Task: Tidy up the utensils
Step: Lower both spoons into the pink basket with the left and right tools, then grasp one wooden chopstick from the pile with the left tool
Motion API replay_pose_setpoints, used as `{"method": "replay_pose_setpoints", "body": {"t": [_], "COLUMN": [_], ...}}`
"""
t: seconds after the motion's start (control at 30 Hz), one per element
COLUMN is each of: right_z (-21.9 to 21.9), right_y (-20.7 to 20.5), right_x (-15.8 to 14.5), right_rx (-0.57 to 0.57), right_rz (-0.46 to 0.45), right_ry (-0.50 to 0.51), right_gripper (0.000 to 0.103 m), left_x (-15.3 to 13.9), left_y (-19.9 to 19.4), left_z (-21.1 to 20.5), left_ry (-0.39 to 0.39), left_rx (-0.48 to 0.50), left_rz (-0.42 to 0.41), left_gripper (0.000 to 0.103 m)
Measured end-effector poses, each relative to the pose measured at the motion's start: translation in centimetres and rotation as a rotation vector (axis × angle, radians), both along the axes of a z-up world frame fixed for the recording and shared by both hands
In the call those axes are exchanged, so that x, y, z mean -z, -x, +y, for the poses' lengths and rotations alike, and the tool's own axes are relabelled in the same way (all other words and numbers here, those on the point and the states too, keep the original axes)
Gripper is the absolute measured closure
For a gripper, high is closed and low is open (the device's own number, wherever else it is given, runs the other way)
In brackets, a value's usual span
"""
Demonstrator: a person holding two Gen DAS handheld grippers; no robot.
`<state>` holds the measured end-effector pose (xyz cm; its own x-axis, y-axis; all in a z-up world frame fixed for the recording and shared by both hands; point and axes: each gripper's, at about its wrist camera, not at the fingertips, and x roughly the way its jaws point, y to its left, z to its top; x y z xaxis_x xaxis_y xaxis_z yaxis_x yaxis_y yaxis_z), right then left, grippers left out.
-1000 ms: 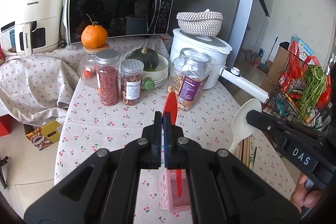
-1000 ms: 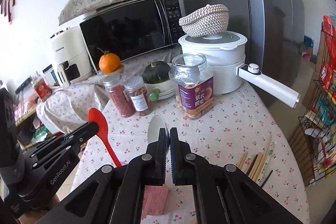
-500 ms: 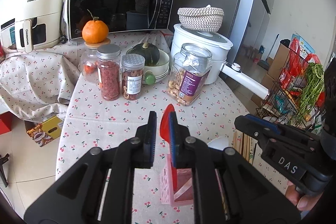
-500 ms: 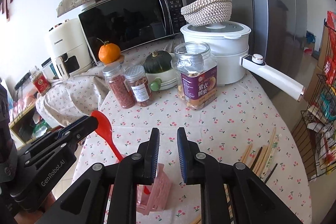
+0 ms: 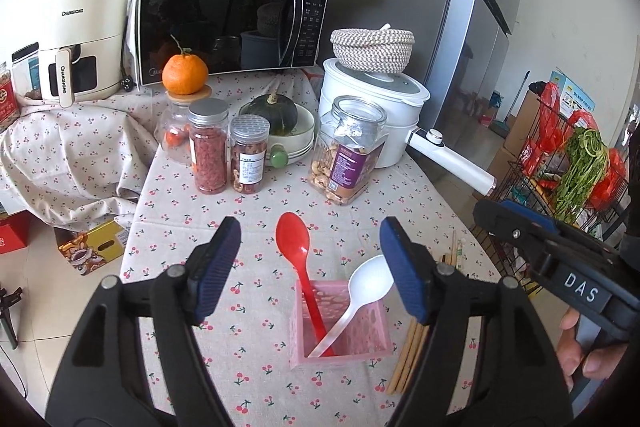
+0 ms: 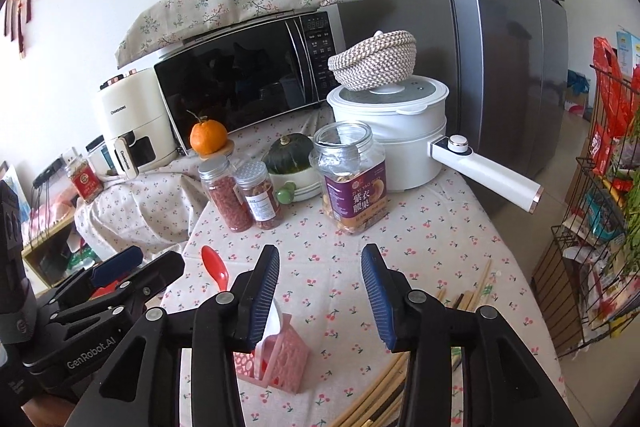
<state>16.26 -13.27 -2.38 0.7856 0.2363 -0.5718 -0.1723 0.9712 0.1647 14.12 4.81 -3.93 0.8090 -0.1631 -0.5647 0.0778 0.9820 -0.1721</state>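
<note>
A pink perforated holder (image 5: 362,343) stands on the cherry-print tablecloth (image 5: 256,215). A red spoon (image 5: 296,247) and a white spoon (image 5: 366,285) stand in it, bowls up. My left gripper (image 5: 310,267) is open and empty, above and around the holder. My right gripper (image 6: 320,285) is open and empty; the holder (image 6: 286,351) sits below its left finger, with the red spoon's bowl (image 6: 214,265) showing to the left. Several wooden chopsticks (image 5: 408,347) lie right of the holder, also in the right wrist view (image 6: 380,391).
Jars (image 5: 208,147), a nut jar (image 5: 346,151), a bowl with a squash (image 5: 276,115), a white cooker with a long handle (image 5: 448,159), a microwave (image 5: 224,27) and an air fryer (image 5: 80,39) crowd the back. A wire rack of groceries (image 5: 568,155) stands right.
Both grippers opened wide and let go: the red spoon left my left gripper and the white spoon left my right, and both now stand in the pink holder.
</note>
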Motion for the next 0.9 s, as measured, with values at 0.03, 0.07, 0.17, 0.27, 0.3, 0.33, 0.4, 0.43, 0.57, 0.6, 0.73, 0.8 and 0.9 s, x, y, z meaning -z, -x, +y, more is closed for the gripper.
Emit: {"method": "replay_pose_setpoints", "body": {"t": [0.03,0.07,0.17,0.27,0.3,0.33,0.4,0.43,0.57,0.6,0.73,0.8,0.9], "right_z": [-0.5,-1.0,-2.7,-4.7,-5.3,-5.9,-7.2,-7.7,-9.8,-10.2,-12.0,-12.9,-14.1], "right_y": [0.1,0.3,0.7,1.1,1.3,1.5,1.9,2.1,2.3,2.3,2.3,2.1,1.4], "right_x": [0.0,0.0,0.2,0.4,0.5,0.6,0.8,1.0,1.8,2.1,3.2,3.9,5.1], "right_rx": [0.006,0.013,0.039,0.069,0.077,0.086,0.103,0.111,0.135,0.141,0.168,0.188,0.219], "right_rz": [0.001,0.003,0.013,0.024,0.029,0.034,0.045,0.052,0.089,0.101,0.157,0.198,0.273], "right_ry": [0.004,0.008,0.021,0.034,0.039,0.044,0.055,0.061,0.088,0.096,0.124,0.131,0.118], "right_gripper": [0.053,0.052,0.047,0.043,0.041,0.04,0.037,0.036,0.033,0.032,0.03,0.03,0.03], "left_x": [-0.1,-0.1,0.0,0.2,0.3,0.4,0.5,0.6,1.2,1.4,2.3,2.8,3.8], "left_y": [0.2,0.5,1.2,1.8,2.0,2.2,2.5,2.6,3.1,3.2,2.9,2.8,1.9], "left_z": [-0.2,-0.5,-1.8,-3.1,-3.5,-4.0,-5.1,-5.7,-8.0,-8.5,-11.0,-12.5,-14.3], "left_ry": [-0.003,-0.008,-0.029,-0.046,-0.052,-0.059,-0.073,-0.081,-0.12,-0.126,-0.159,-0.186,-0.18], "left_rx": [0.004,0.01,0.035,0.064,0.073,0.083,0.106,0.115,0.144,0.148,0.17,0.181,0.184], "left_rz": [0.002,0.004,0.019,0.037,0.041,0.047,0.057,0.062,0.081,0.088,0.133,0.152,0.202], "left_gripper": [0.025,0.022,0.02,0.019,0.019,0.018,0.018,0.018,0.017,0.017,0.017,0.017,0.017]}}
